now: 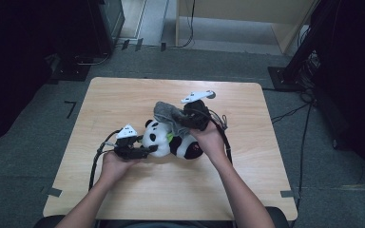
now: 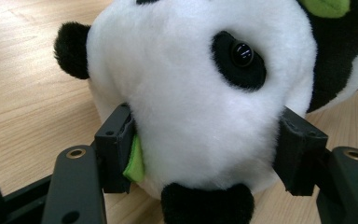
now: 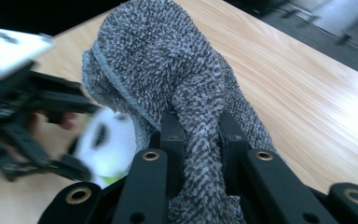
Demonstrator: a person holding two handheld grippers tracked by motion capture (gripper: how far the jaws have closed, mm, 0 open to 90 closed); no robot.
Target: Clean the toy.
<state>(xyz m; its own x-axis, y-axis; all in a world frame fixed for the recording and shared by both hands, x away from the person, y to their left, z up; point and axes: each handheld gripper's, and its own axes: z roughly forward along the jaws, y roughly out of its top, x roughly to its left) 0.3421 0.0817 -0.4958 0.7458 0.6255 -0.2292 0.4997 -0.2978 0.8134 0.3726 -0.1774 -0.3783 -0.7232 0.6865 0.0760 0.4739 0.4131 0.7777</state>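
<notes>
No text, label, brand, number or sign can be read anywhere: none is seen on the toy panda point(image 1: 171, 140), the grey cloth point(image 3: 177, 93) or the wooden table point(image 1: 123, 95).

Even overhead light falls on the pale wooden tabletop point(image 1: 123, 95) in the high view, while the room's left and right edges sink into darkness. In the right gripper view, glare whitens the wood at right, and the far claw point(image 3: 51, 140) and plush at left are motion-blurred. The left gripper view is sharp and softly lit.
</notes>
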